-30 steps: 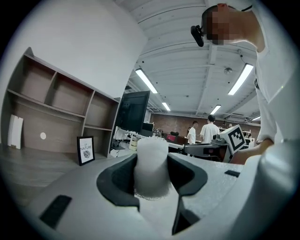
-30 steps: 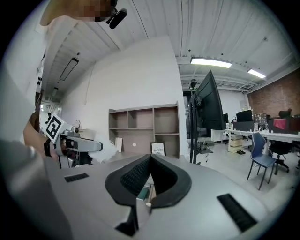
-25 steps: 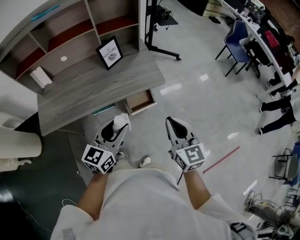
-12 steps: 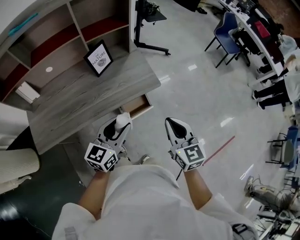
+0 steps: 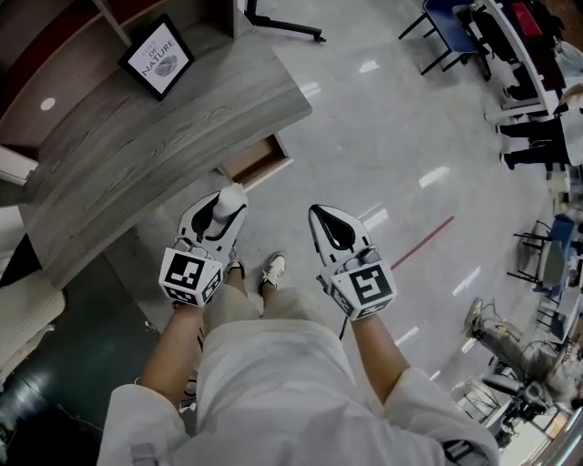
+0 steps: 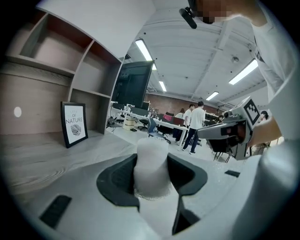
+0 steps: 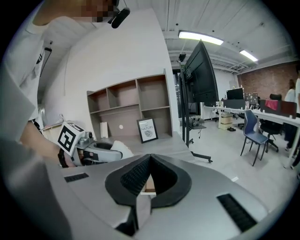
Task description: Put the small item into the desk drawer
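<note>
My left gripper is shut on the small item, a white stubby cylinder that stands up between the black pads. It hangs over the floor just short of the open wooden drawer under the grey desk. To its right, my right gripper is shut with its tips touching and nothing in it. From the right gripper view, the jaw tips meet, and the left gripper with the white item sits at the left.
A framed print leans on the desk against open shelves. A white chair stands at the left. My shoes are on the shiny floor beneath the grippers. A red floor line, office chairs and people lie further right.
Both grippers have sunk and come nearer the desk and drawer, the left one still holding the white item. The head view has tipped down, so legs and shoes now show.
</note>
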Demonstrator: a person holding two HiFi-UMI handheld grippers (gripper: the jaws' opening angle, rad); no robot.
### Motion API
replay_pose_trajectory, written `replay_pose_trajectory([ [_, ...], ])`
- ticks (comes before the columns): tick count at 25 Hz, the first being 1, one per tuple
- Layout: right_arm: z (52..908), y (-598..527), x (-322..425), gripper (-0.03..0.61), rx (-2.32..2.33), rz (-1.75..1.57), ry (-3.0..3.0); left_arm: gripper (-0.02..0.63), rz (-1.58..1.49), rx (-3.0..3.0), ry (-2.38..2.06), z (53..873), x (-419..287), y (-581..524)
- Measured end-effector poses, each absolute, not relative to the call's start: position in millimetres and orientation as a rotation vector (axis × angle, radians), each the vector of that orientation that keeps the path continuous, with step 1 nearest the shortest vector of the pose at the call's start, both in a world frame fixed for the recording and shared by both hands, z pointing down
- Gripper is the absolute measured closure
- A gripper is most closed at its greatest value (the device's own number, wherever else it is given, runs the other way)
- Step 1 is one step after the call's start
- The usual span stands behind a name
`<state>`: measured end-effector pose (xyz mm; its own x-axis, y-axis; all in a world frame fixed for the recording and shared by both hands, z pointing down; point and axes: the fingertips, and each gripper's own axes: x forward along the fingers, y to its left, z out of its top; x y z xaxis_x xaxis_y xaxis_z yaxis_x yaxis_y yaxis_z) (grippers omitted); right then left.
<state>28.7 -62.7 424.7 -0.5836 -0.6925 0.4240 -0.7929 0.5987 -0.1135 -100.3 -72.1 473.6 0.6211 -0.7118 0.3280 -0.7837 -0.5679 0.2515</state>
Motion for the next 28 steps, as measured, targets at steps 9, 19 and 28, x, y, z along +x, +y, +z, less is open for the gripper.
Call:
replay_pose_trajectory([
  [9, 488, -55, 31, 0.581, 1.145, 0.507, -2.478, 0.425, 0.507, 2.497, -1.177, 564, -82, -94],
  [19, 532, -15, 58, 0.581, 1.179, 0.623, -2.449, 0.425, 0.779, 2.538, -1.135, 637, -51, -114],
  [28, 552, -3, 53, 0.581, 1.169, 0.707, -2.464, 0.425, 1.032, 2.552, -1.075, 694, -30, -141],
])
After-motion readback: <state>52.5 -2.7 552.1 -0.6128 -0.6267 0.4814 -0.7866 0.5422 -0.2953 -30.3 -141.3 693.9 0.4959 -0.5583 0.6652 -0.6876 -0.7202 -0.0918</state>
